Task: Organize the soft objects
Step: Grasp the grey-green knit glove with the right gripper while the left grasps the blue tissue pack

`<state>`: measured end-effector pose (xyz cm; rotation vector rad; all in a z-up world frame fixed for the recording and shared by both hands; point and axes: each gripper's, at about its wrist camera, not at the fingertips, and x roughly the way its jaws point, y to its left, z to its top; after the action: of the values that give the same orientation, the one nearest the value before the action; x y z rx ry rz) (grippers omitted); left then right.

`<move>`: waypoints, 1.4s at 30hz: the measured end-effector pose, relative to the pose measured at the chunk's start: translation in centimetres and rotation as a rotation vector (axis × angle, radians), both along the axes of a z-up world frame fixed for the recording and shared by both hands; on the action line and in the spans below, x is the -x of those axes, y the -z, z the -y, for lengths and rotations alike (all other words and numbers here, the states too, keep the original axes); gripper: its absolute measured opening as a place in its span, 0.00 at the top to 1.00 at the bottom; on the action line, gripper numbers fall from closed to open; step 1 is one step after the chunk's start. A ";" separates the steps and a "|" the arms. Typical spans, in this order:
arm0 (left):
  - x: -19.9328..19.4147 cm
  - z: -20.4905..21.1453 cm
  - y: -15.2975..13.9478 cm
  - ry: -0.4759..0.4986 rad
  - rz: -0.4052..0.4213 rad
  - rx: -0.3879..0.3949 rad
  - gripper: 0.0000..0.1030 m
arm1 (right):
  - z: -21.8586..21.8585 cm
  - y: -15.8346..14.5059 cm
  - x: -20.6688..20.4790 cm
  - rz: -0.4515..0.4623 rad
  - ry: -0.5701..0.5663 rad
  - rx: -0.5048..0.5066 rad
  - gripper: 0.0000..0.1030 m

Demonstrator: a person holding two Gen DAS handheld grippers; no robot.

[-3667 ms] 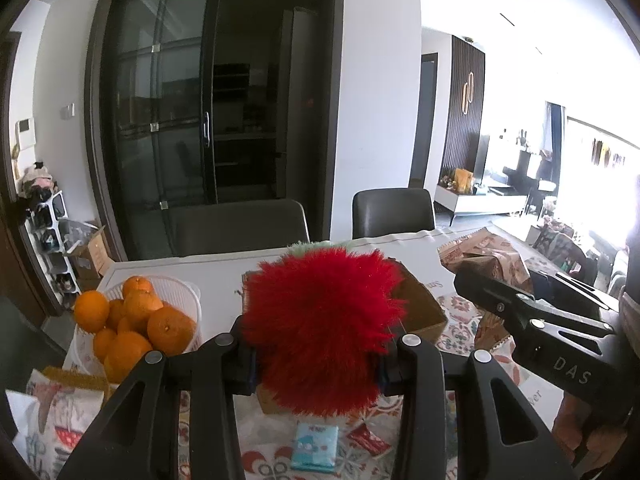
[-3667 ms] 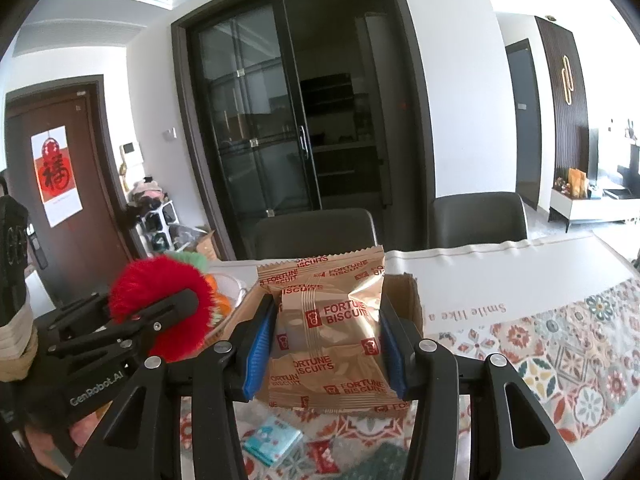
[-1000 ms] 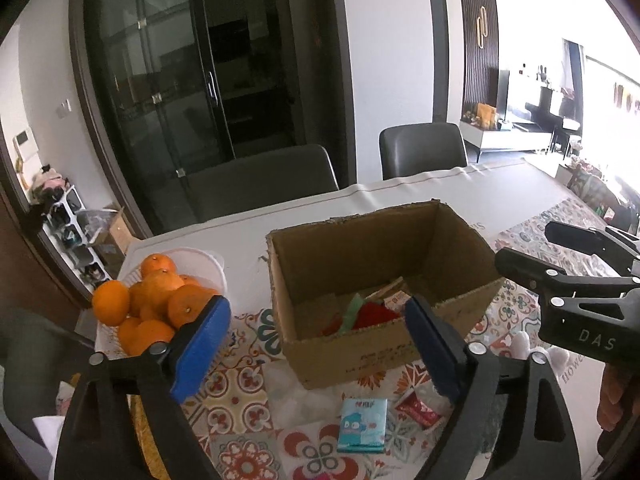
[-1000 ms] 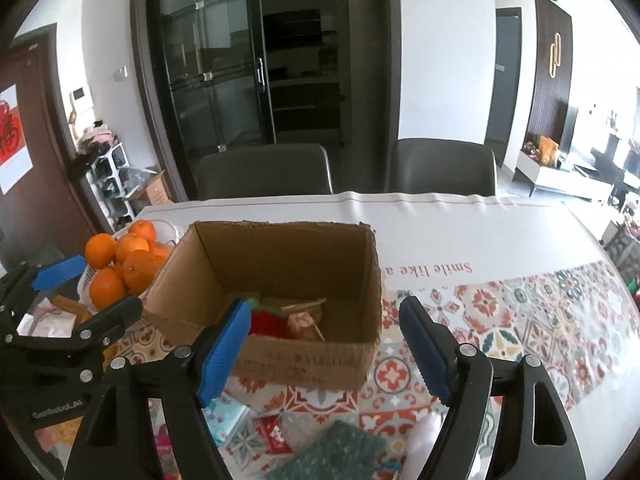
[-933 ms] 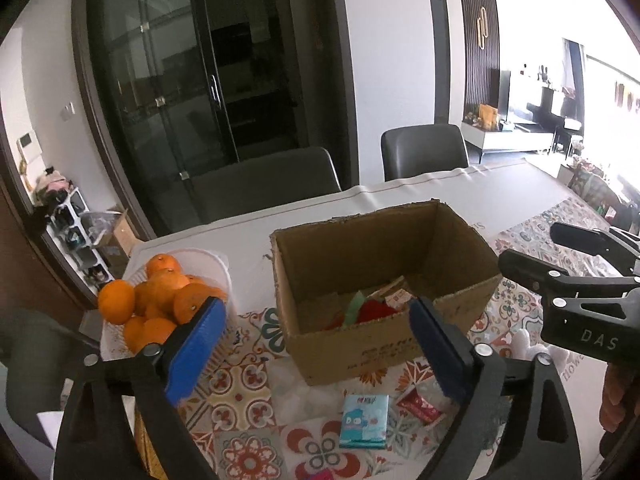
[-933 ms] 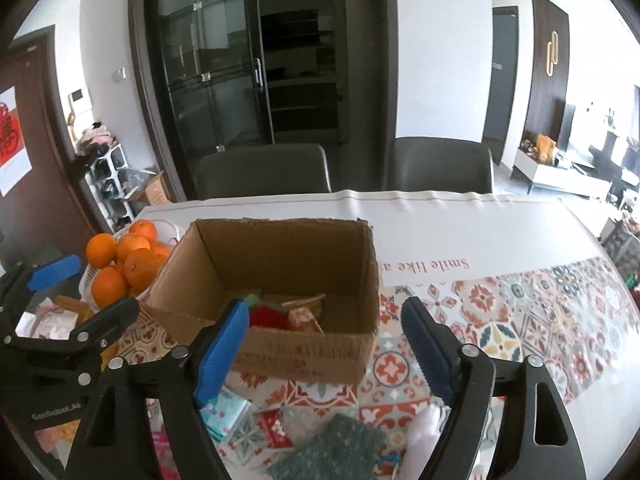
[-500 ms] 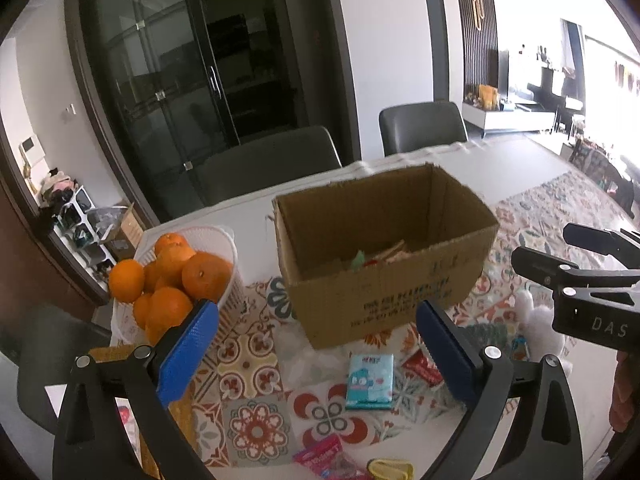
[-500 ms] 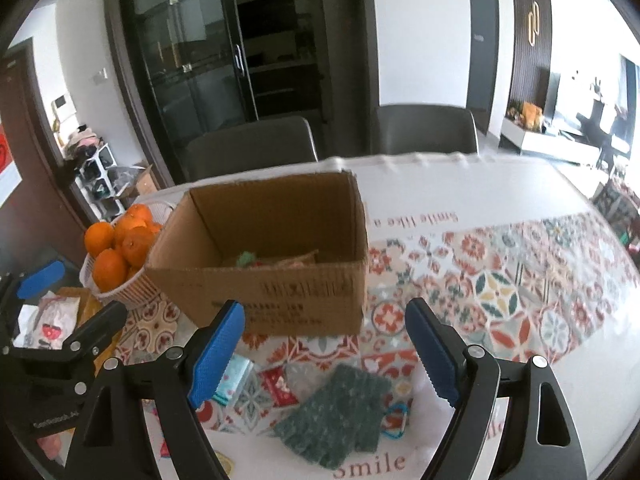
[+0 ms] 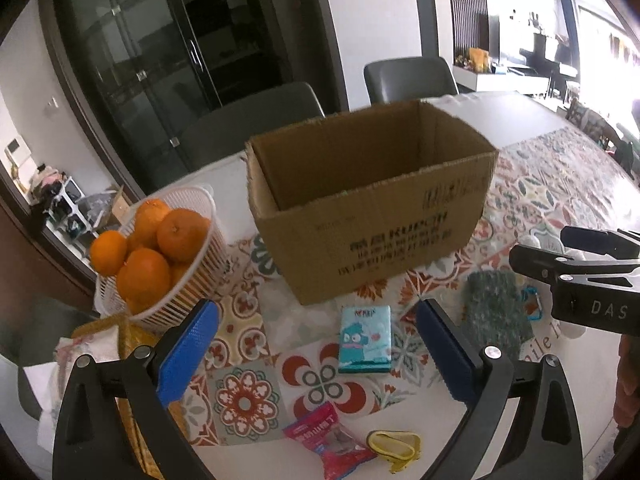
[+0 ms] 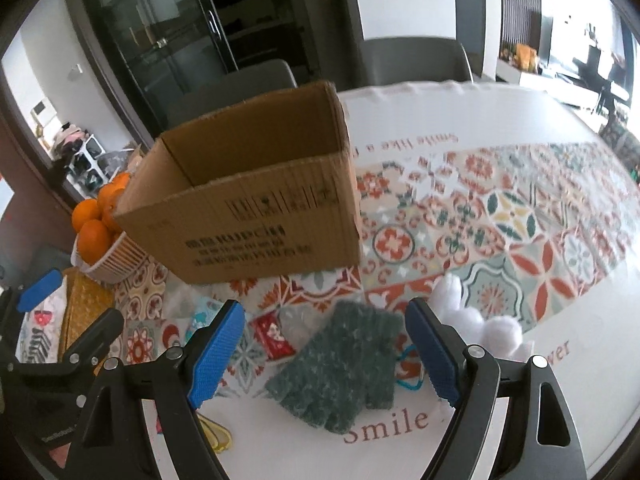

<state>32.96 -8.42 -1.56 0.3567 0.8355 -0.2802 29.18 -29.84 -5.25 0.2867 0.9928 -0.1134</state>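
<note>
Both grippers hang above the patterned tablecloth (image 10: 520,216) with jaws spread and nothing between them; both have just been opening. The left gripper (image 9: 318,354) frames a teal tissue pack (image 9: 365,339). The right gripper (image 10: 326,352) frames a dark green knitted glove (image 10: 340,368), its far end hidden partly by the blue pad. A white plush toy (image 10: 476,320) is cut off behind the right finger. The cardboard box (image 9: 372,216) stands beyond; its floor and contents are hidden by the near wall. Oranges (image 9: 160,248) fill a white basket (image 9: 192,280) beside it.
</note>
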 end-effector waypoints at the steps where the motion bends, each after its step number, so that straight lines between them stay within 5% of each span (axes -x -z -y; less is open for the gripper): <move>1: -0.1 0.1 0.4 0.002 -0.014 0.001 0.02 | 0.0 0.5 -0.1 -0.016 0.001 -0.006 0.19; 7: -1.4 0.3 2.9 -0.002 -0.108 0.003 0.02 | 0.3 3.3 -0.9 -0.111 0.007 -0.039 0.19; 21: -3.8 1.3 8.0 0.018 -0.248 -0.026 0.03 | 1.7 8.4 -2.6 -0.151 0.036 -0.116 0.19; 33: -5.6 1.7 11.5 0.007 -0.344 -0.006 0.07 | 2.2 10.7 -4.3 -0.239 0.063 -0.075 0.19; 42: -7.0 1.6 13.9 -0.022 -0.422 0.027 0.27 | 1.7 11.6 -6.4 -0.263 0.061 -0.029 0.19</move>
<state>39.99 -10.04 -15.44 0.2657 1.2484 -0.3523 35.58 -31.54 -16.82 0.3346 1.2479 -0.1962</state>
